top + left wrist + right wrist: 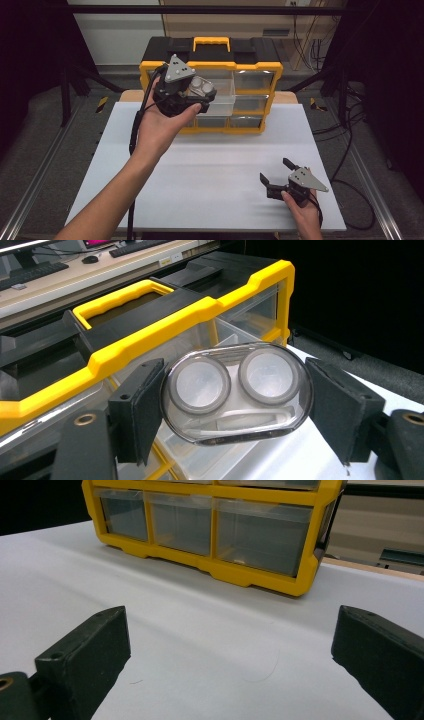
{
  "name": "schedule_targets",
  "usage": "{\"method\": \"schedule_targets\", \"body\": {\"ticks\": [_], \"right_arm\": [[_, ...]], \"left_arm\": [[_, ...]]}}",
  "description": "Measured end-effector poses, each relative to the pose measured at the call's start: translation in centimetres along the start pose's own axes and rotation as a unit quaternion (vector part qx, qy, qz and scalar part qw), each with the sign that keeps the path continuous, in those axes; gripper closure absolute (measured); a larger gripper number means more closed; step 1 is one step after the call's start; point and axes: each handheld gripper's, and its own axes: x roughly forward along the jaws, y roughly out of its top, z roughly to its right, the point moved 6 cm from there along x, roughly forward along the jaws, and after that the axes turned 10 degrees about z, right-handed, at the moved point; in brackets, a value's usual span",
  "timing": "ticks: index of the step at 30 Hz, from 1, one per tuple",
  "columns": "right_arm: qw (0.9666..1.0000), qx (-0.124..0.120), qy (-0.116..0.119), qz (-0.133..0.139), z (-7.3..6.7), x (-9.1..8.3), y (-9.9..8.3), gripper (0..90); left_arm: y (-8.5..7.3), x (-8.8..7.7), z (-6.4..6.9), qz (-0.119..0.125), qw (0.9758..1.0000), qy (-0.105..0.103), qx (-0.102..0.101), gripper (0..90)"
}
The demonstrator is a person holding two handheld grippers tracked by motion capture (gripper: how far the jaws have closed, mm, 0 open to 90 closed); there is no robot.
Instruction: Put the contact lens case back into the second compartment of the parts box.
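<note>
The left hand-held gripper (pixel 200 97), in the upper middle of the high view, has its jaws closed on a clear oval case (pixel 202 87), one at each end. The left gripper view shows what the high view cannot: two round lidded wells side by side in the case (pixel 237 392), and a small pair of white tweezers (pixel 250 417) lying under them. Just behind and below the case, a clear drawer (pixel 222 95) stands pulled out of the yellow and black drawer cabinet (pixel 210 62), which sits at the far edge of the white tabletop (pixel 210 175).

At the lower right of the high view, the right hand-held gripper (pixel 276 170) rests low on the tabletop with its jaws wide apart and nothing between them. The right gripper view looks across bare tabletop (pixel 200 630) to the bottom row of closed drawers (pixel 185 522) in the upper part of the frame.
</note>
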Motion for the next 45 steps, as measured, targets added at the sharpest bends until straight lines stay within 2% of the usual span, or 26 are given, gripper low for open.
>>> {"method": "schedule_targets", "body": {"ticks": [24,45], "right_arm": [[1.0000,0.000,0.003,0.003,0.0,-0.1,0.1,2.6],[1.0000,0.001,0.003,0.001,0.0,-0.1,0.1,2.5]], "left_arm": [[0.2,2.4,-1.0,0.004,0.9998,0.019,-0.008,26.4],[-0.3,5.0,-1.0,-0.011,0.9996,0.027,-0.003,26.3]]}}
